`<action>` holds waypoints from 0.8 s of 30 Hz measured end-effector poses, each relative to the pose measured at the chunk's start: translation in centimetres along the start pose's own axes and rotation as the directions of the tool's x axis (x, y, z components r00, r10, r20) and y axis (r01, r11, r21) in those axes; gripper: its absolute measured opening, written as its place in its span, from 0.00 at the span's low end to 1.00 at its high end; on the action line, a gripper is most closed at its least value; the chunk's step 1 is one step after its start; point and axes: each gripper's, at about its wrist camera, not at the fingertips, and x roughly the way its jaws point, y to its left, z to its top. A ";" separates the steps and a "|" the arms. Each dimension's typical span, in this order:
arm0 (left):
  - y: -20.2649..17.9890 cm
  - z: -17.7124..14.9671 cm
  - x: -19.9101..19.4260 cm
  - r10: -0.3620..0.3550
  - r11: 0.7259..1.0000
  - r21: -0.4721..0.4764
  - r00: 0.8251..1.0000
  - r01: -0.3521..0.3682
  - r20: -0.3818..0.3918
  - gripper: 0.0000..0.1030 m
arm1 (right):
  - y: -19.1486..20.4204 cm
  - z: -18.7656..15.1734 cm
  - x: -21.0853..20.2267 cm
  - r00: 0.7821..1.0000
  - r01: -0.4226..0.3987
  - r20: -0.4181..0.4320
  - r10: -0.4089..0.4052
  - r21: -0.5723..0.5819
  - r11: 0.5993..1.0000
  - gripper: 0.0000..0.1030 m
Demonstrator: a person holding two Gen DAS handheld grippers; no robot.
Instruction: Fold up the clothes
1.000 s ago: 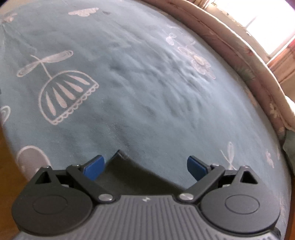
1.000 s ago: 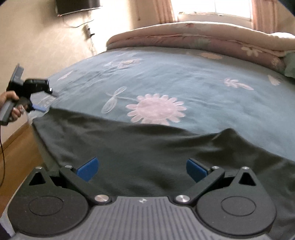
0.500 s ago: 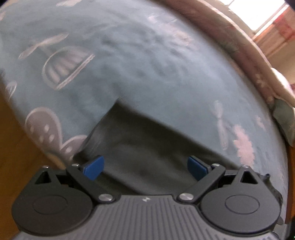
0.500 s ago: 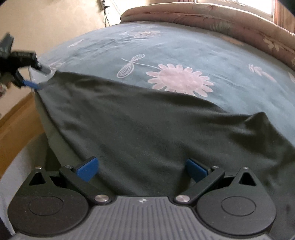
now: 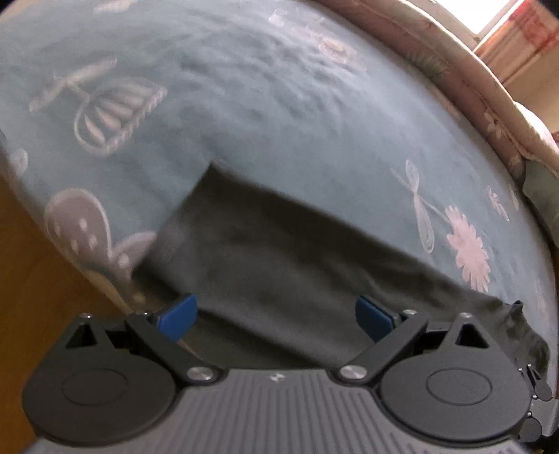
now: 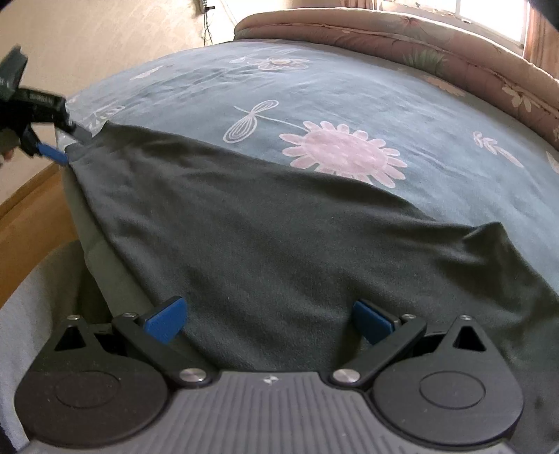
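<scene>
Across the near part of the blue bedspread (image 6: 349, 90) lies the dark garment (image 6: 279, 244), spread flat, its far edge running just in front of the large pink flower print (image 6: 344, 152) on the bedspread. One corner of the garment reaches toward the bedspread's left edge; the rest drapes over the near edge of the bedspread, toward the cameras. In the right wrist view, the right gripper (image 6: 269, 319) sits low over the garment, its blue-tipped fingers (image 6: 164, 319) spread wide apart with only cloth showing between them; whether they touch the cloth cannot be told. In the same view the left gripper (image 6: 52, 146) appears at the bedspread's left edge, held by a hand of which only a sliver shows, its blue tip at the garment's far-left corner. The left wrist view, somewhat blurred, shows the left gripper's fingers (image 5: 176, 317) likewise wide apart, gripping nothing, with the garment's corner region lying ahead of them on the bedspread. A rolled pinkish quilt (image 6: 419, 45) lies along the far side of the bedspread, beneath a bright window (image 6: 454, 14). Wooden floor (image 5: 45, 297) shows left of the bedspread, and a pale wall (image 6: 104, 42) stands beyond it.
</scene>
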 end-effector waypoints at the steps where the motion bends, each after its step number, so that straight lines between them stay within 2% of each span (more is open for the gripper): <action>1: -0.3 0.6 -0.1 -0.034 0.999 -0.001 0.999 0.034 0.019 0.94 | 0.0 0.0 0.0 1.000 0.002 0.000 -0.002 -0.002 1.000 1.00; 4: -1.7 2.3 1.0 -0.134 0.990 -0.040 0.990 0.136 0.049 0.94 | 0.1 0.0 0.1 1.000 0.008 -0.001 -0.008 -0.005 1.000 1.00; 6: -2.6 2.9 2.6 -0.177 0.982 -0.066 0.984 0.179 0.035 0.94 | 0.1 0.0 0.1 1.000 0.009 0.000 -0.009 -0.005 1.000 1.00; 9: -3.6 3.6 4.6 -0.170 0.983 -0.069 0.985 0.172 0.024 0.94 | 0.1 0.0 0.2 1.000 0.012 0.001 -0.012 -0.013 1.000 1.00; 11: -3.4 3.8 5.2 -0.134 0.989 -0.063 0.989 0.137 0.062 0.94 | 0.2 -0.1 0.2 1.000 0.016 0.001 -0.016 -0.019 1.000 1.00; 15: 0.0 3.8 5.8 -0.031 0.988 -0.151 0.997 0.041 0.065 0.94 | 0.1 0.0 0.2 1.000 0.016 0.000 -0.016 -0.021 1.000 1.00; 19: 1.8 3.2 4.2 -0.053 0.982 -0.178 0.996 0.066 0.075 0.94 | 0.1 0.0 0.2 1.000 0.020 0.001 -0.020 -0.024 1.000 1.00; 24: 0.4 1.1 3.0 -0.102 0.994 -0.019 0.991 0.104 0.081 0.94 | 0.2 -0.1 0.3 1.000 0.028 0.007 -0.028 -0.026 0.999 1.00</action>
